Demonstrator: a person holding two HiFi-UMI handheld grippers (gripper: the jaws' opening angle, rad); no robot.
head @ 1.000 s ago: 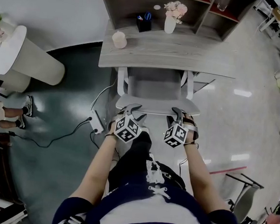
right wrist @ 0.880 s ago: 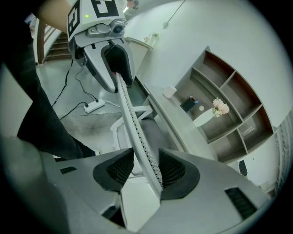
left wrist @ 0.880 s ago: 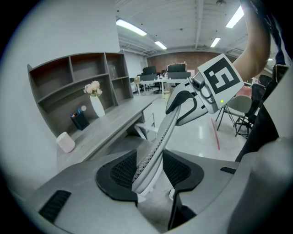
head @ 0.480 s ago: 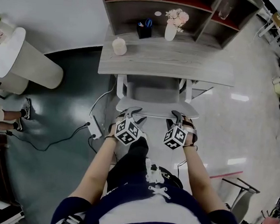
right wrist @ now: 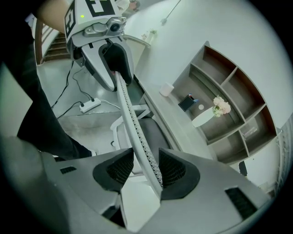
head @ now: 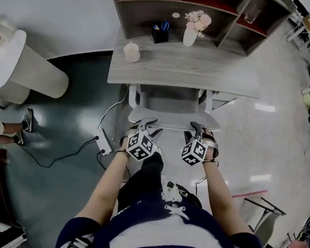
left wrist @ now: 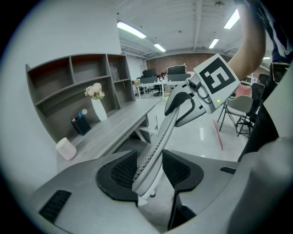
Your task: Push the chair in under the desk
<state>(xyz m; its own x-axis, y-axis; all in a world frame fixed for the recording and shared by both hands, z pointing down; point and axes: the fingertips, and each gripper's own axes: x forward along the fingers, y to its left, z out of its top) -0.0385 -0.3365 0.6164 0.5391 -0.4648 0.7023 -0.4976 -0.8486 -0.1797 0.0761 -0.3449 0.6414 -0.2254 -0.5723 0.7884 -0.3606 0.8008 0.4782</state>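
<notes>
- The chair (head: 174, 100) sits at the centre of the head view. Its front is tucked under the near edge of the desk (head: 223, 75). A strip of seat shows between that edge and the backrest.
- The left tongs (head: 145, 125) are on the backrest's top rim, at its left end in the head view. The jaws are spread and straddle the rim, with the mesh edge running up between the two dark pads. It lies close to them, and I see no firm pinch.
- The right tongs (head: 197, 129) are spread the same way over the rim's right end. In the right gripper view the rim leans against one pad and leaves a gap at the other.
- Both tongs point downward and toward the desk, side by side and apart.
- On the desk, toward the top of the frame, stand a pale cylinder (head: 132, 52), a dark pen holder (head: 160, 33) and a white vase of flowers (head: 191, 34). An open shelf unit (head: 153, 8) rises behind them.
- A power strip (head: 104, 140) with its cable lies on the floor, left of the chair.
</notes>
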